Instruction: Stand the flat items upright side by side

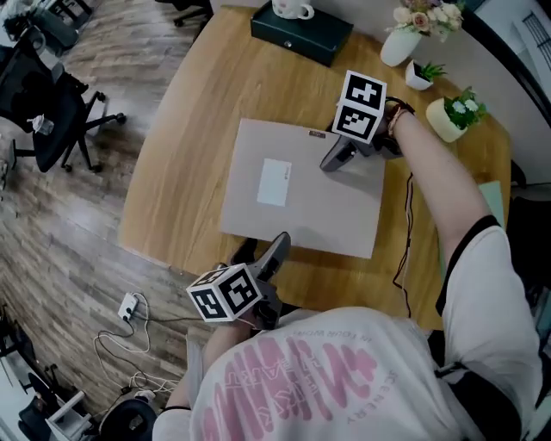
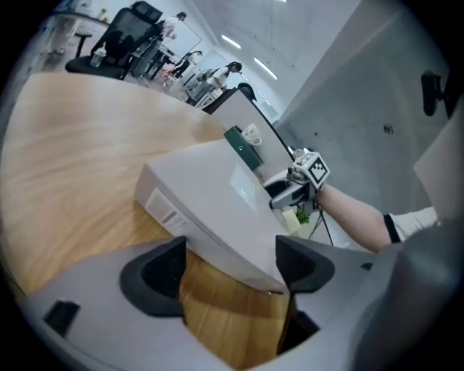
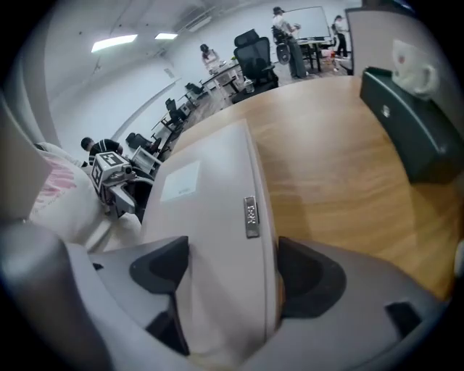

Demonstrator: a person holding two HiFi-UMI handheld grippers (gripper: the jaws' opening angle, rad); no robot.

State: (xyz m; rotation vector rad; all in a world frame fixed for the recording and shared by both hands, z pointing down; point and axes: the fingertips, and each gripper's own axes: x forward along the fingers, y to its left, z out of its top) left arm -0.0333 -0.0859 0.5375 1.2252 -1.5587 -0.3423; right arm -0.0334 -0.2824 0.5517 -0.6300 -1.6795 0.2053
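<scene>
Obs.: one grey box lies flat on the wooden table, white label facing up; not yet stood up, and I see no second flat item beside it. Left gripper: jaws spread, nothing pinched. The box's near edge sits just ahead of and between its jaw tips, and bare table shows in the gap behind that edge. Right gripper: tipped steeply down onto the opposite edge, jaws spread around it. The box fills almost the whole gap, one pad over the top face and the other outside the rim. A thin sliver of table shows between that outer pad and the box, so I read it as straddling, not clamped. A small metal tag on the box lies just beyond these jaws. Judgement: the two grippers sit at opposite edges so one can bite and lift its side while the other steadies or blocks the far side, stopping the box from skating across the table as it tips up. The dark case with a mug on it stands well beyond the right gripper, a possible backstop. Risk: the box is broad, and a one-edge grip may let it swing.
</scene>
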